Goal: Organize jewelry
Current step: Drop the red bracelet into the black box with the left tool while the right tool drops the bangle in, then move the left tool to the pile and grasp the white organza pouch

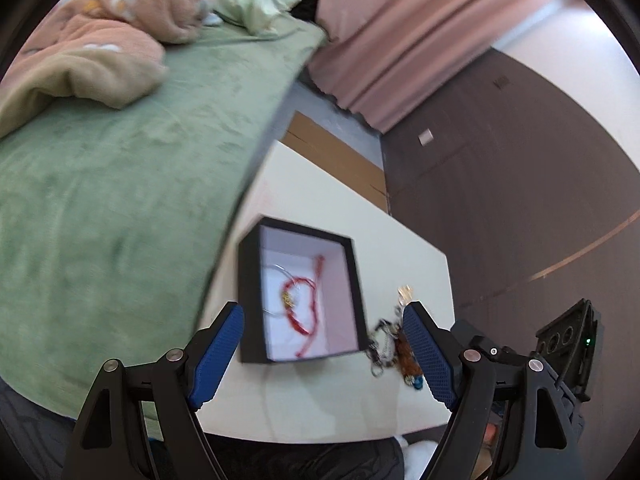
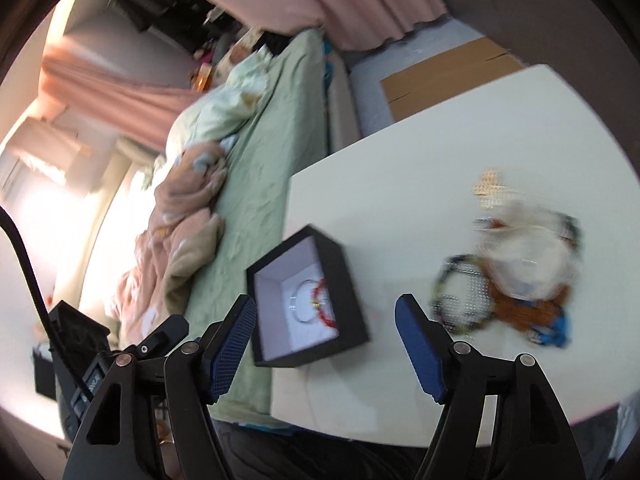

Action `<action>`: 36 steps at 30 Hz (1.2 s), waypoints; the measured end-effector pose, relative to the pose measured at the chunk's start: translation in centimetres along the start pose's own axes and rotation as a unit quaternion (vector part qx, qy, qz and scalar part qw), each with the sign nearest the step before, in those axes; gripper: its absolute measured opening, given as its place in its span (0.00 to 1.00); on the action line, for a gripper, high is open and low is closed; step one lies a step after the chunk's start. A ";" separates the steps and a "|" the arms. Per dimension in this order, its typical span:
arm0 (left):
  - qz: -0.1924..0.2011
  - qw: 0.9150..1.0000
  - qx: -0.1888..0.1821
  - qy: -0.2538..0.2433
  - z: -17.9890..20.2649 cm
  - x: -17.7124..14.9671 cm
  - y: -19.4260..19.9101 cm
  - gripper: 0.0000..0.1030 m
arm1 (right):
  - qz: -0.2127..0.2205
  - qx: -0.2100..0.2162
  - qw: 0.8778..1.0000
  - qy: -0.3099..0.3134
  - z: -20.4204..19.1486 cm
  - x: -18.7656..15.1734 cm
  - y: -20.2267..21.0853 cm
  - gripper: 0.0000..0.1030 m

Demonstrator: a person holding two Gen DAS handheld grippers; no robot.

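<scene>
A black box [image 1: 249,292] with a white lining lies open on the white table [image 1: 400,248]. Inside it rest a red cord bracelet [image 1: 308,308] and a thin silver bangle [image 1: 276,270]. A blurred heap of jewelry [image 1: 390,340] lies on the table just right of the box. My left gripper [image 1: 323,314] hovers open over the box's near end, nothing between its blue pads. In the right wrist view the box [image 2: 352,304] sits between the fingers of my right gripper [image 2: 326,308], which is open and empty. The jewelry heap [image 2: 516,276] lies blurred to its right.
A bed with a green sheet [image 1: 132,184] and a rumpled pink blanket [image 1: 100,52] runs along the table's left side. Pink curtains [image 1: 404,40] hang behind. A brown cardboard sheet [image 2: 448,72] lies on the floor beyond the table. The other gripper's body [image 1: 568,344] shows at right.
</scene>
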State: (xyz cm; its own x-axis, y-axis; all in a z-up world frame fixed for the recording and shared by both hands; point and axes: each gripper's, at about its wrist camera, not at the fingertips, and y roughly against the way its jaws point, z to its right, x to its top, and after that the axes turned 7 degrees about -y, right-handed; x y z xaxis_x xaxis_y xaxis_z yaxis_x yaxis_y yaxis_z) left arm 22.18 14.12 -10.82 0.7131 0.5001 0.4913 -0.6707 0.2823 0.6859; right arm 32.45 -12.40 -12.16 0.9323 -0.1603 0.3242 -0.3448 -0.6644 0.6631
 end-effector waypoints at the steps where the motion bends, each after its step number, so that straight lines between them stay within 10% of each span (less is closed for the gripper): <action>1: -0.003 1.000 -0.002 -0.007 0.8 -0.3 -0.3 0.80 | 0.007 -0.002 1.000 -0.006 0.8 0.0 0.7 0.71; 36: -0.102 0.982 -0.009 -0.160 15.8 -4.2 -11.5 0.65 | 0.083 -0.047 0.989 -0.114 16.6 -0.1 10.5 0.71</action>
State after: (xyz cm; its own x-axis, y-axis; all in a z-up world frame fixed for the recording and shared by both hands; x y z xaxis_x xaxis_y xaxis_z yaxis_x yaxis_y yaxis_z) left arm 30.18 -4.17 -12.27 0.8587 0.1503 0.4899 -0.5087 0.3661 0.7793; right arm 30.51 -31.41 -16.44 0.8591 -0.4284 0.2802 -0.4932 -0.5462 0.6770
